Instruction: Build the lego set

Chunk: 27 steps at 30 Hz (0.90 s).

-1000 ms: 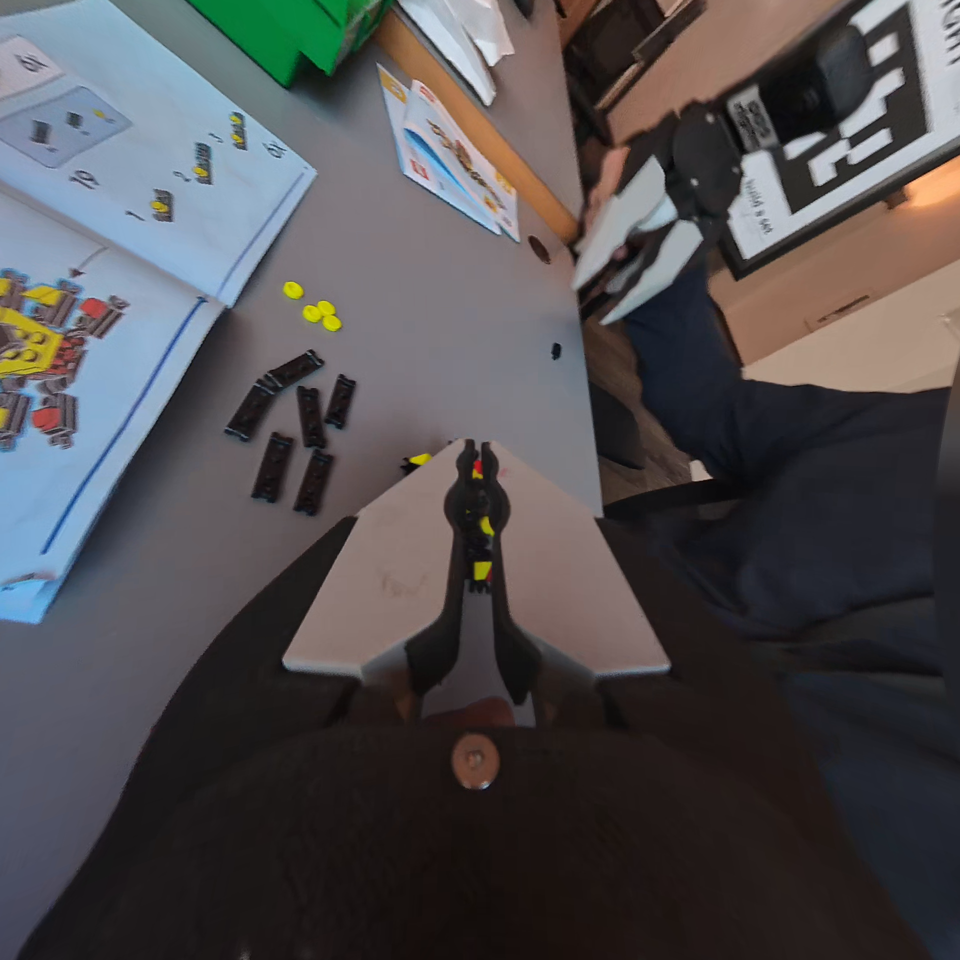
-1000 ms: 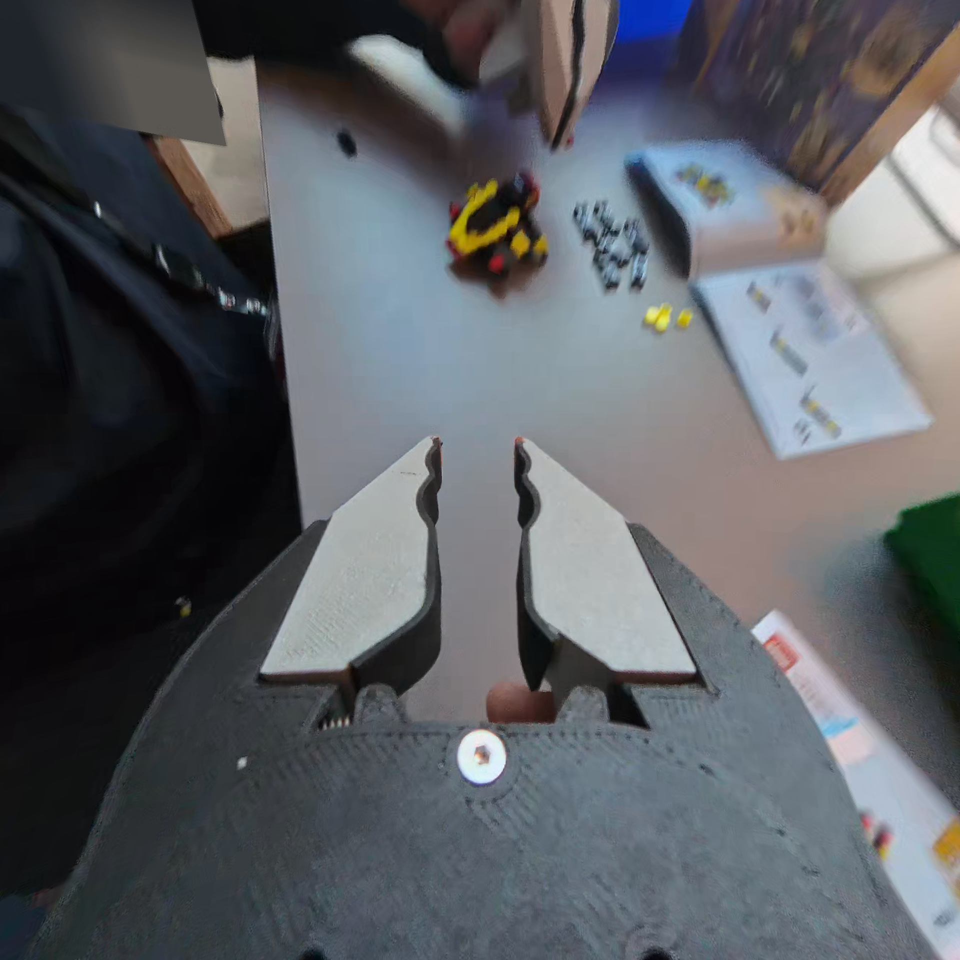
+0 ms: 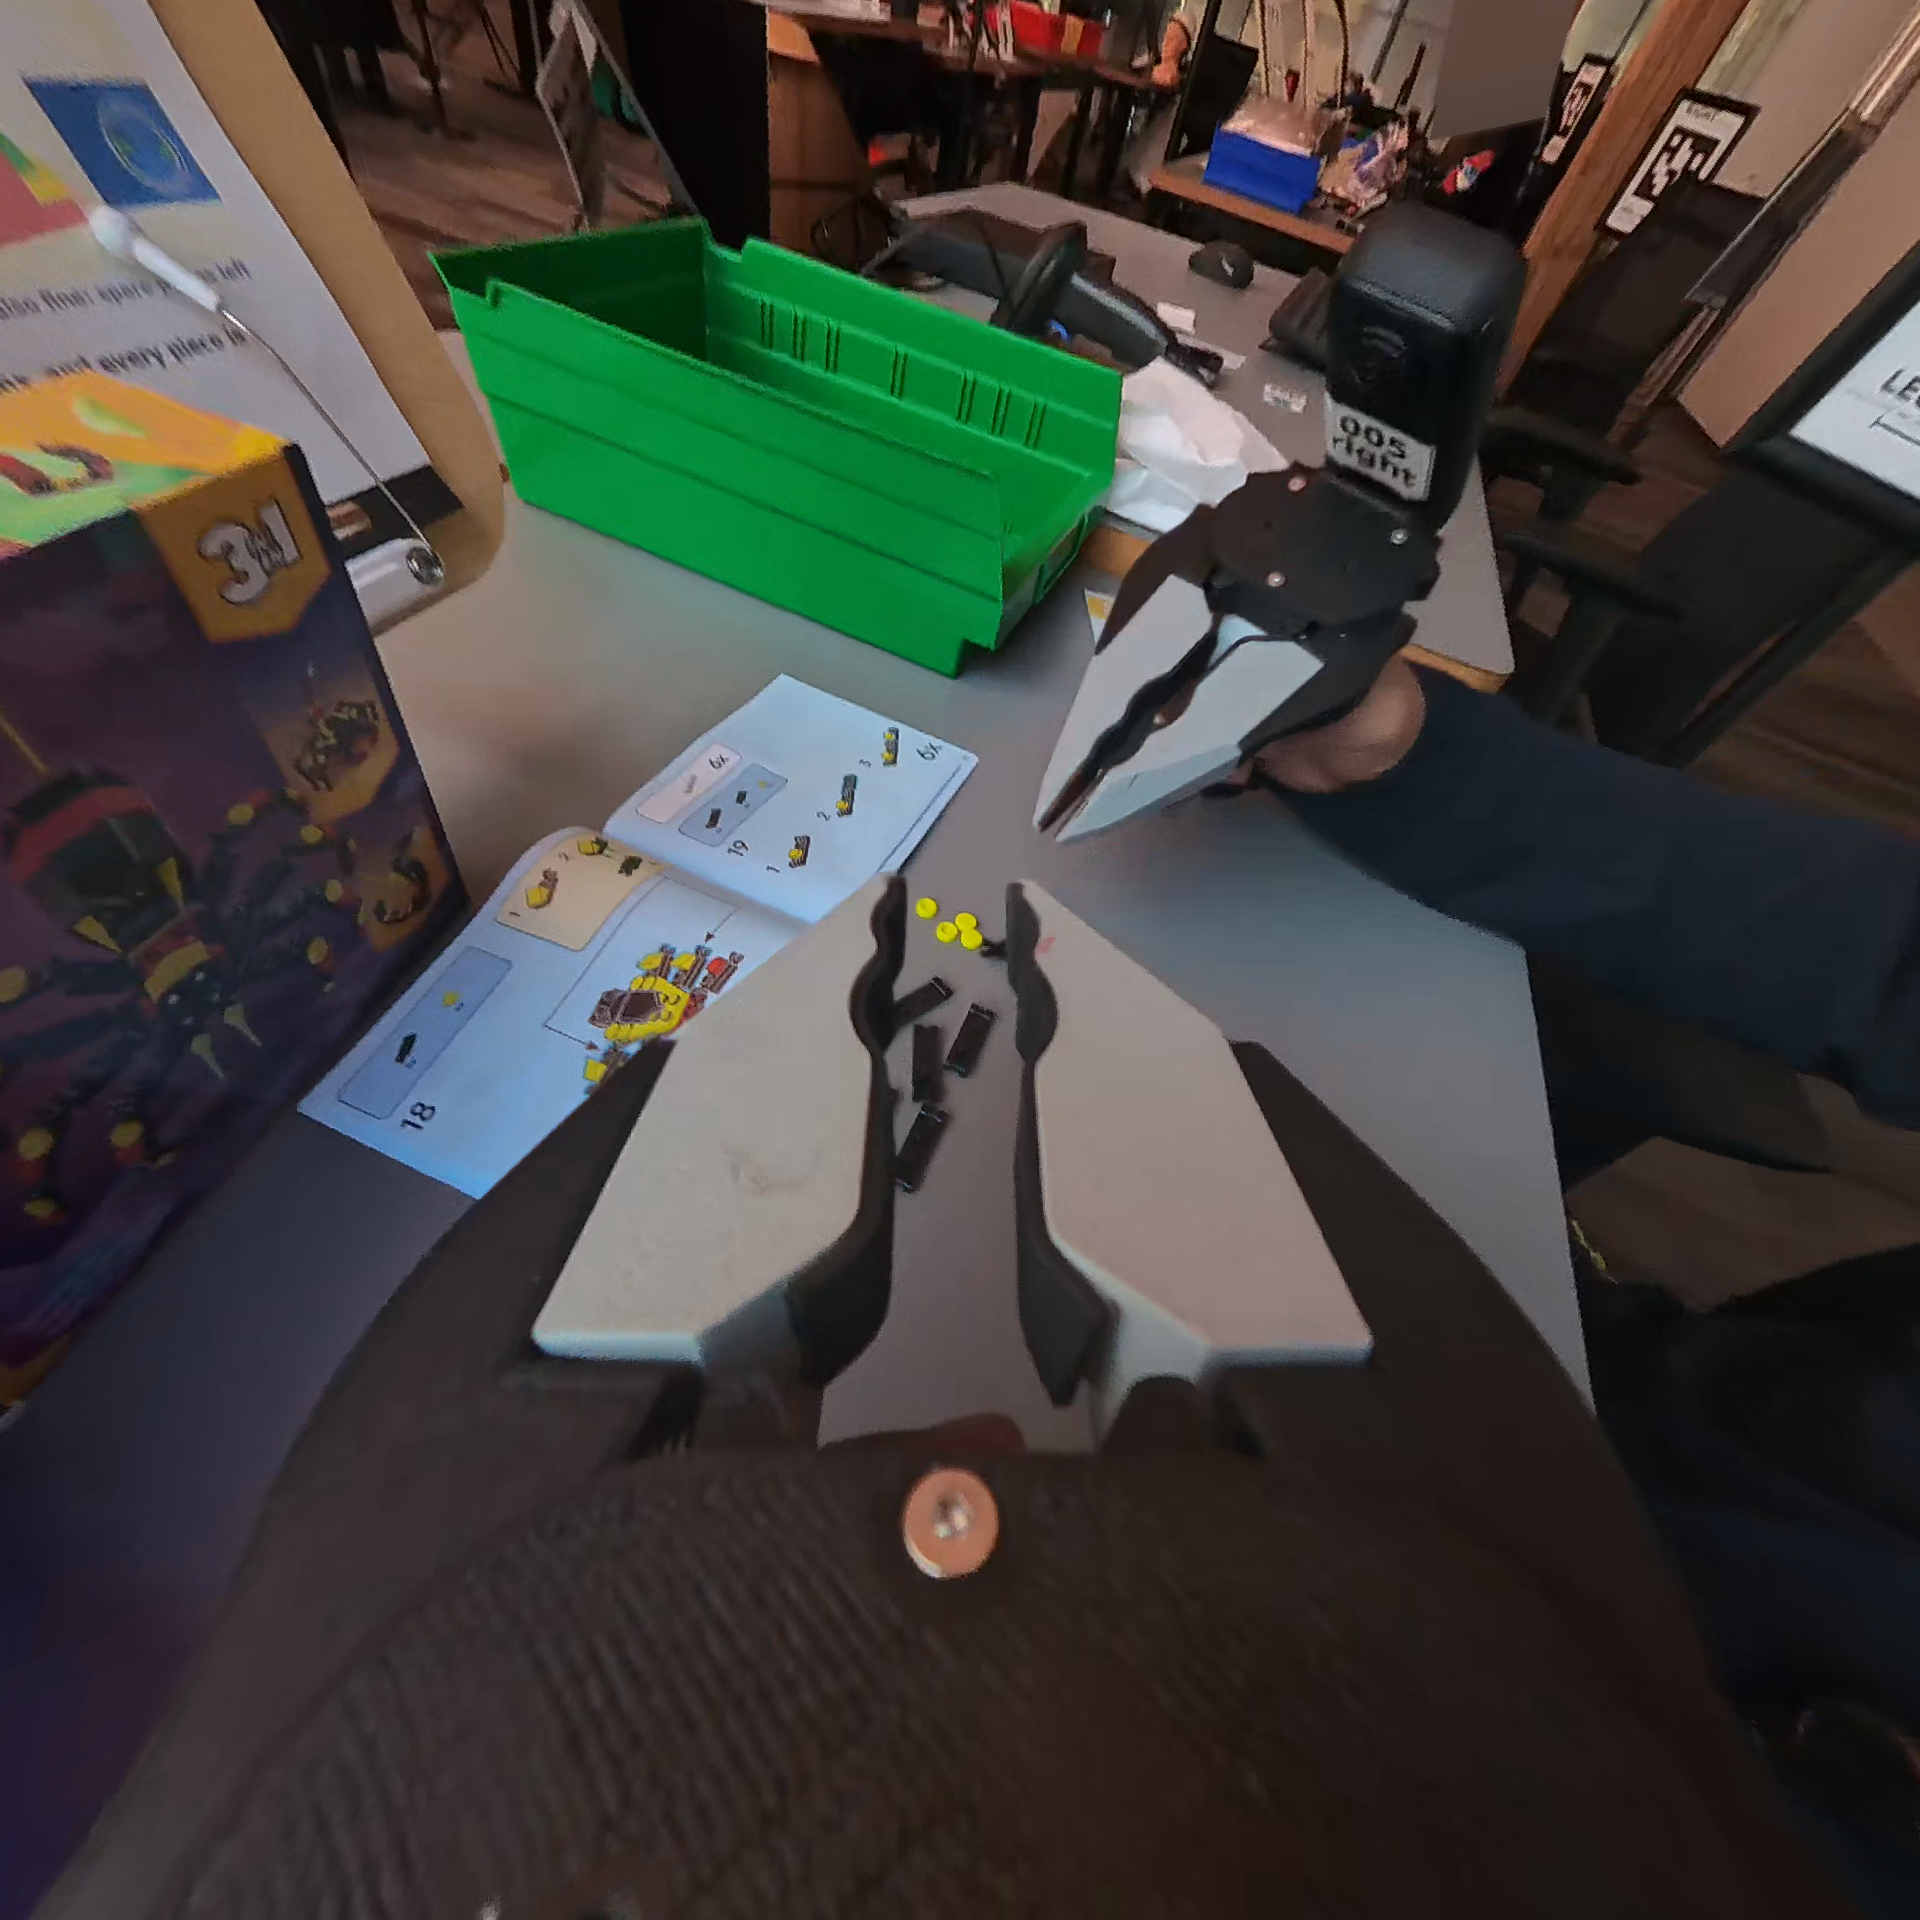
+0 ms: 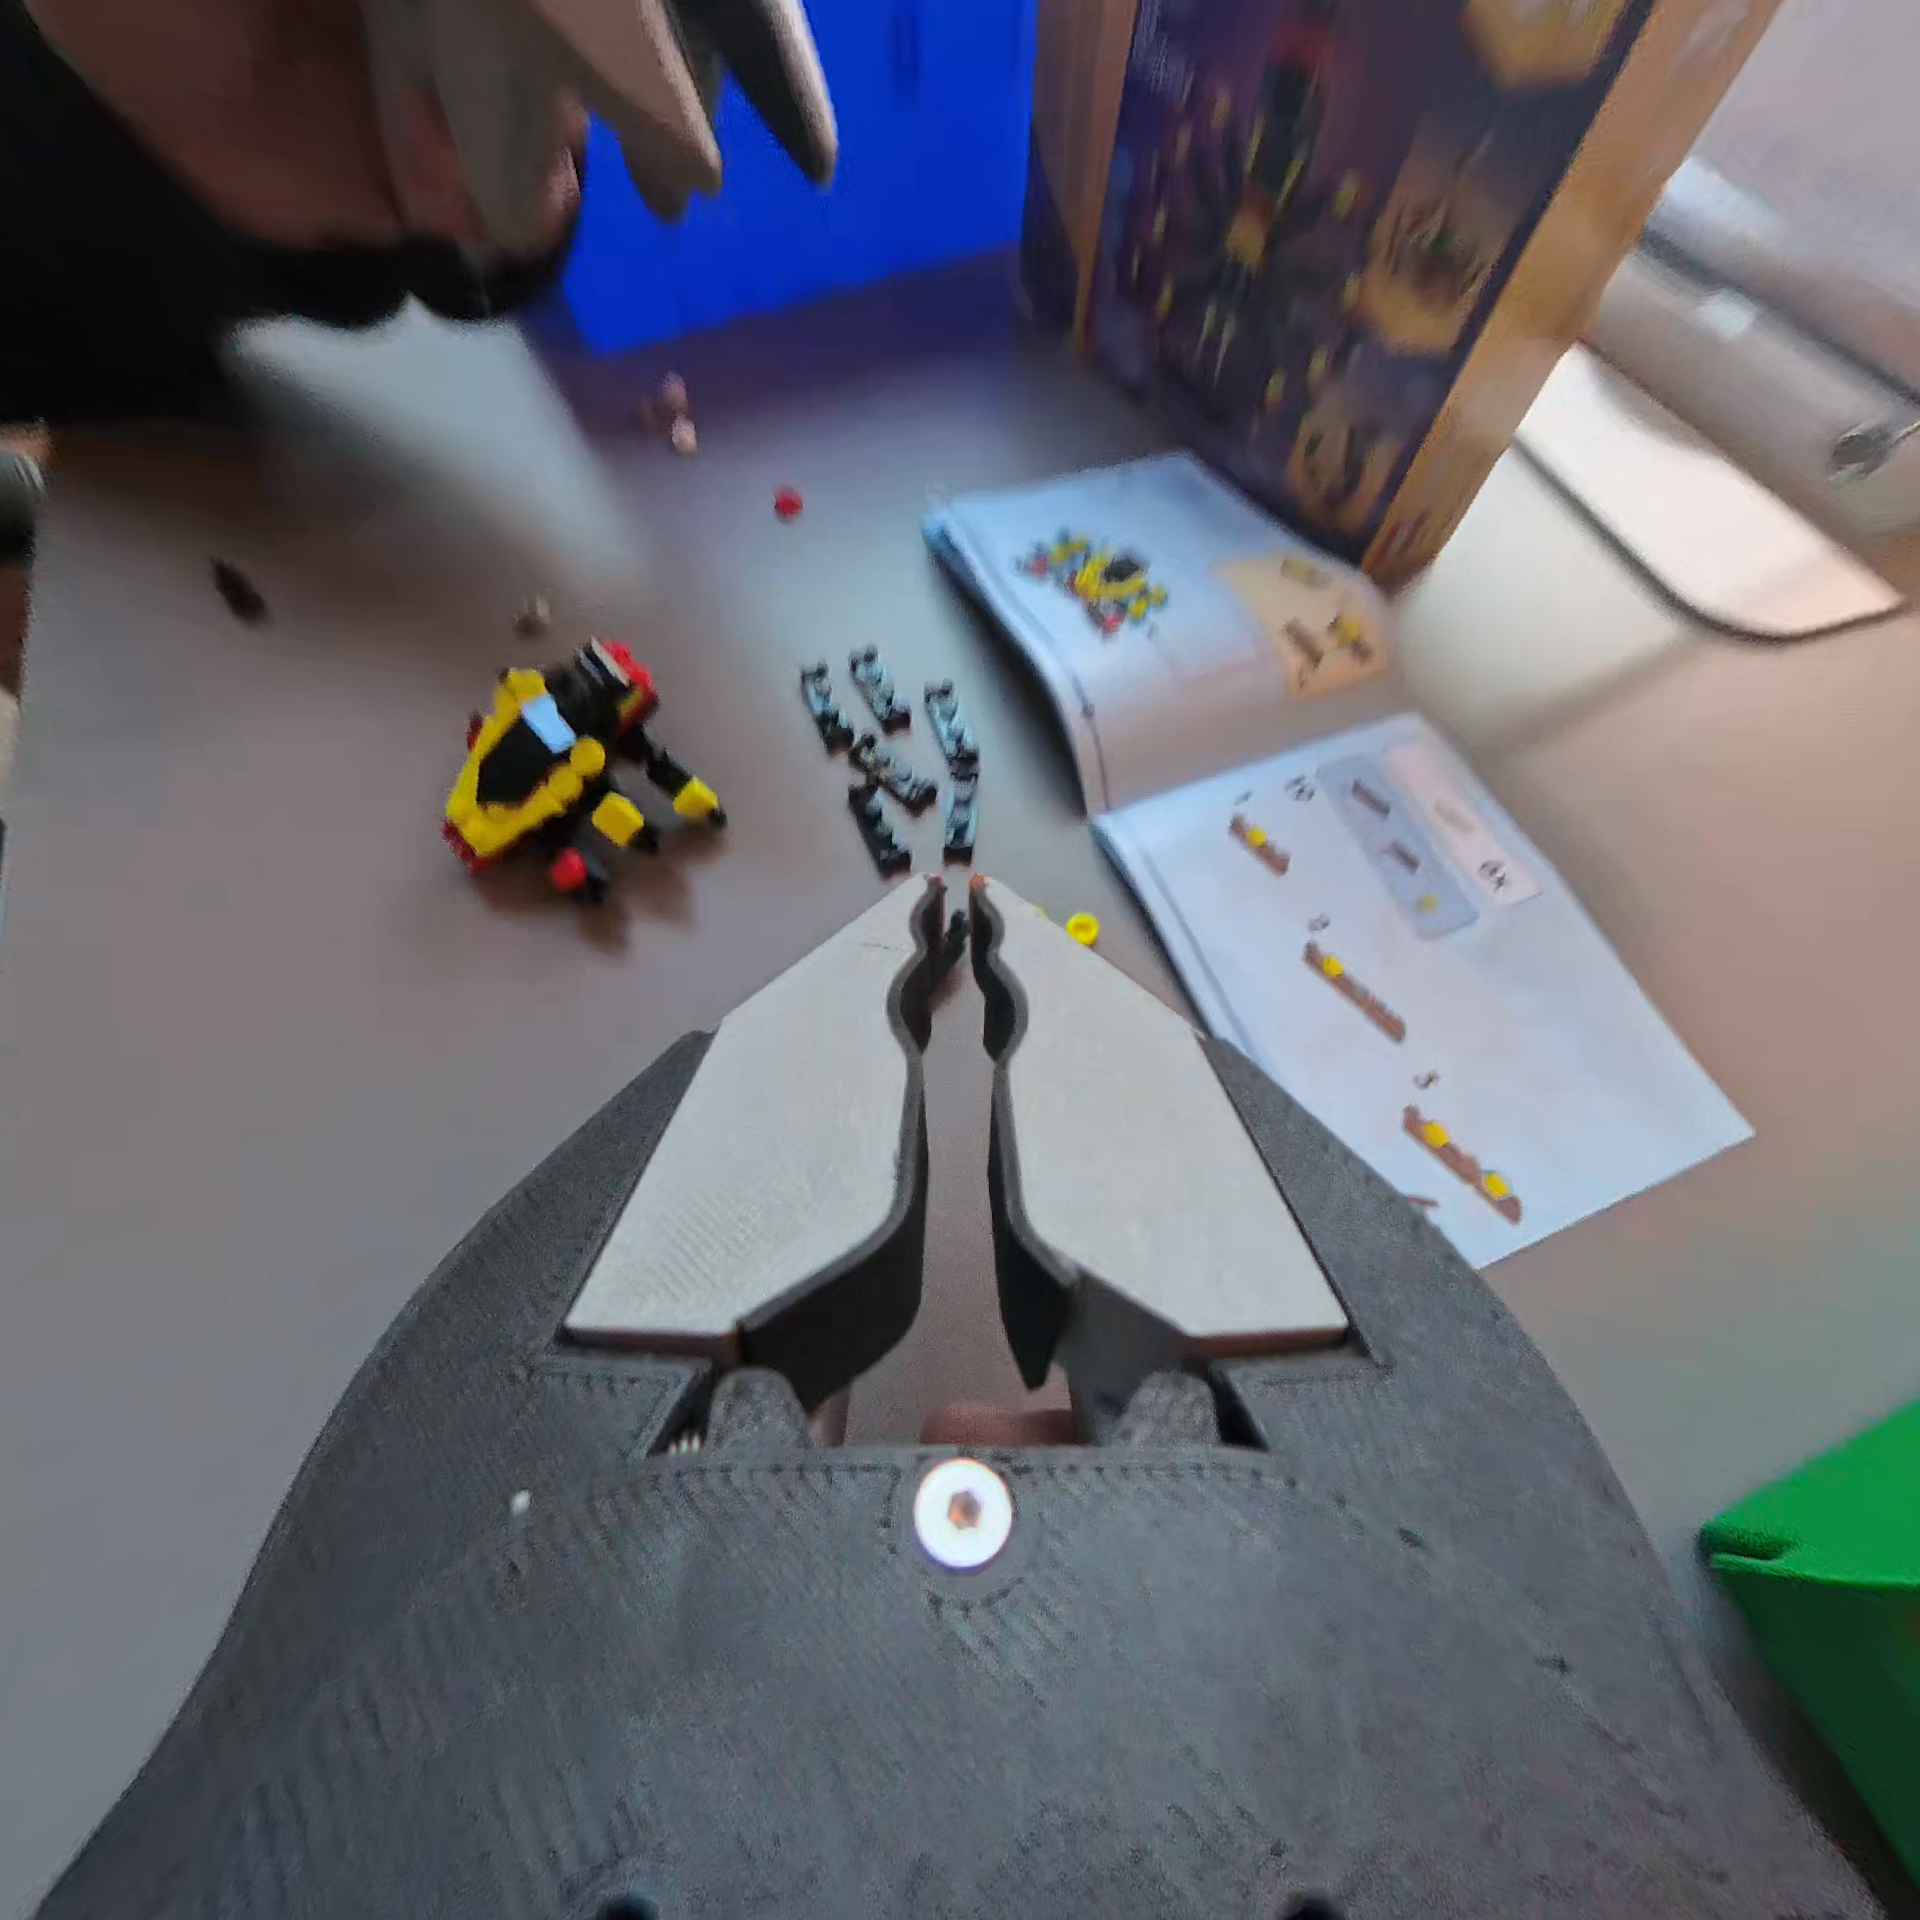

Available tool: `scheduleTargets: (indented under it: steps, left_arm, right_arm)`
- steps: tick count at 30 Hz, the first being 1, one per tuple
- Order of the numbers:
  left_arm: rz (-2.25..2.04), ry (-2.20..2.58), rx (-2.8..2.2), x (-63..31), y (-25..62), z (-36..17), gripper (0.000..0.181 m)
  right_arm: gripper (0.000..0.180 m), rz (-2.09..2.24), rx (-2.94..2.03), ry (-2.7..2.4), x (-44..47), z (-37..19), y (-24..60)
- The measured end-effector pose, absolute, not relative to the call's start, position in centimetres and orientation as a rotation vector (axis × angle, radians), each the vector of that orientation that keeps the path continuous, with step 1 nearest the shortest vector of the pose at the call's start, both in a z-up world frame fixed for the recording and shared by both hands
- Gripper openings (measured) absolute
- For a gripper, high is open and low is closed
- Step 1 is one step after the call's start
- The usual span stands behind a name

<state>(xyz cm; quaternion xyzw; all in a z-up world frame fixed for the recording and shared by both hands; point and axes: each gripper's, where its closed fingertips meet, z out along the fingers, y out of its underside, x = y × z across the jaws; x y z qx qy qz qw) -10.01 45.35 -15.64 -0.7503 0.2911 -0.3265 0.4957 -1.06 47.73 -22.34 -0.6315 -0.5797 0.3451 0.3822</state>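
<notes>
My left gripper (image 3: pixel 951 891) is open and empty, hovering above several black plates (image 3: pixel 940 1049) and small yellow round studs (image 3: pixel 956 928) on the grey table (image 3: pixel 1299 987). It also shows blurred at the top of the right wrist view (image 4: pixel 748 182). My right gripper (image 4: pixel 951 883) is nearly shut with a thin gap, low over the table just short of the black plates (image 4: pixel 894 769) and beside a yellow stud (image 4: pixel 1081 925). I see no piece clearly in it. It also shows in the left wrist view (image 3: pixel 1055 821). The partly built yellow, black and red model (image 4: pixel 561 769) lies on the table.
An open instruction booklet (image 3: pixel 852 769) lies beside the plates, with the set's box (image 3: pixel 187 831) upright behind it. A green bin (image 3: pixel 790 447) stands at the back. Small loose pieces (image 4: pixel 788 503) lie beyond the model. The table edge and a sleeve (image 3: pixel 1662 831) are on the right. One gripper's finger ends stand about 12 cm off the other's.
My left gripper has let go of the model, opened and swung over to the black plates. My right gripper has closed up and moved in toward the plates and studs.
</notes>
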Motion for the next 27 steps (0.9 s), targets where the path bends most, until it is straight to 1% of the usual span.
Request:
scheduleTargets:
  steps: [3, 7, 12, 20, 23, 27]
  left_arm:
    - [-0.78, 0.7, -1.771, -10.5, 45.3, -14.6, 0.021]
    - [-0.735, 0.69, -1.769, -11.3, 45.6, -14.3, 0.021]
    - [-0.729, 0.671, -1.752, -11.4, 45.8, -14.0, 0.021]
    - [-0.643, 0.696, -1.736, -11.3, 45.8, -13.8, 0.022]
    - [-0.635, 0.683, -1.71, -11.5, 45.7, -12.9, 0.026]
    - [-0.641, 0.687, -1.697, -11.6, 45.4, -12.4, 0.023]
  right_arm:
    - [0.007, 0.962, -1.578, -1.393, -0.5, -21.2, 48.5]
    - [0.008, 0.951, -1.632, -1.389, 0.1, -22.6, 48.8]
    - [0.008, 0.92, -1.636, -1.376, 0.0, -22.8, 49.0]
    - [0.009, 0.818, -1.631, -1.449, -0.3, -23.8, 48.6]
    - [0.009, 0.754, -1.623, -1.441, -0.3, -23.9, 49.2]
    - [0.013, 0.603, -1.586, -1.387, -0.1, -23.6, 50.8]
